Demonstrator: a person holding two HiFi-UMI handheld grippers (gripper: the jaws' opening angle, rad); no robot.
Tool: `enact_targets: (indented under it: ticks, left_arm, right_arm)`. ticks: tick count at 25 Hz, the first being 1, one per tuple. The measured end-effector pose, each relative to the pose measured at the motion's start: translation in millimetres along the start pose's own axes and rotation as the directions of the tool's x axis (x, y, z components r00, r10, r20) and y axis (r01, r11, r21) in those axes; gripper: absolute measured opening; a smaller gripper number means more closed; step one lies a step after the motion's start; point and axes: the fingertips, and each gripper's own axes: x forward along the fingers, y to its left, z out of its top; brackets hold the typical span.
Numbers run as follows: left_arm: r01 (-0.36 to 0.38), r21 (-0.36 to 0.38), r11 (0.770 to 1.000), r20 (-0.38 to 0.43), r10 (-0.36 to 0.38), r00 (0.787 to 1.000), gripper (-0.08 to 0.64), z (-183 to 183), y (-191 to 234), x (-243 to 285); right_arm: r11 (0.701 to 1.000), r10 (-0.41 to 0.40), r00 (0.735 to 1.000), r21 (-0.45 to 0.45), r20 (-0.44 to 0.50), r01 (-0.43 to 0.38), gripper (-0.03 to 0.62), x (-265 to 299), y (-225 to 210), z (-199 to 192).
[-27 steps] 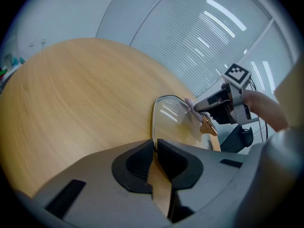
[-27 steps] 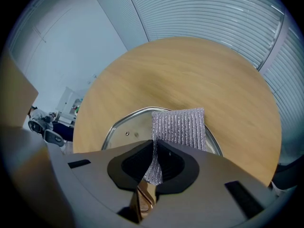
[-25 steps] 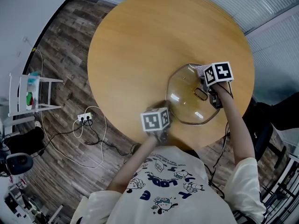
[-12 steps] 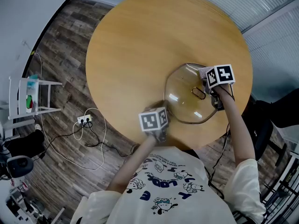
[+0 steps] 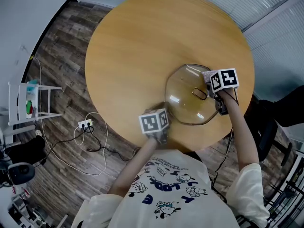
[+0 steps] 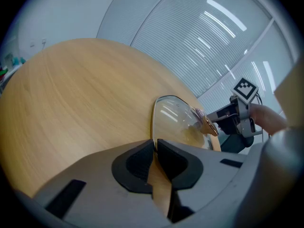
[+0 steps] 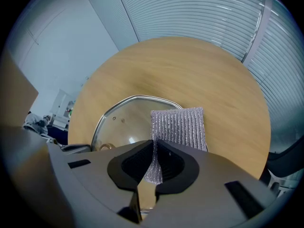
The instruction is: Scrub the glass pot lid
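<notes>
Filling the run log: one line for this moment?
left tool: shut on glass lid rim | right tool: shut on scrub pad at lid edge

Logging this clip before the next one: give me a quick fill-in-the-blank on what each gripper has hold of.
1. The left gripper is shut on the metal ___ of the clear glass pot lid.
2. The right gripper clamps a grey ribbed scrubbing pad that lies partly over the glass ___.
3. Under the lid is a round table of light ___.

Missing words: rim; lid; wood.
</notes>
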Motion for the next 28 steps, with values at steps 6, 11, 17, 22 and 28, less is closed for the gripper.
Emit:
enact_targets:
  ticks: [6, 11, 17, 22, 28]
  left_arm:
    - [-0.001, 0.004, 1.000, -0.002, 0.001, 1.000, 0.037, 0.4, -0.5, -0.1]
    - [0.002, 0.004, 1.000, -0.001, -0.002, 1.000, 0.037, 0.1, -0.7, -0.4]
    - [0.003, 0.007, 1.000, -0.001, -0.003, 1.000, 0.037, 1.6, -1.1, 0.1]
    - [0.001, 0.007, 1.000, 0.001, -0.001, 1.000, 0.037, 1.0, -0.4, -0.1]
    - [0.002, 0.012, 1.000, 0.001, -0.002, 1.000, 0.037, 1.6, -0.4, 0.8]
  right_arm:
    - [1.000, -0.005, 1.000, 0.020, 0.004, 0.005, 0.048, -3.9, -5.2, -10.7]
    - [1.000, -0.012, 1.000, 0.026, 0.005, 0.012, 0.048, -6.6, -7.4, -21.2]
    - [0.999, -0.012, 1.000, 0.035, 0.007, 0.012, 0.048, -9.0, -9.7, -31.4]
    - [0.999, -0.018, 1.000, 0.027, 0.003, 0.018, 0.048, -10.9, -8.9, -42.2]
    - [1.000, -0.015, 1.000, 0.023, 0.001, 0.015, 0.048, -12.2, -7.9, -55.5]
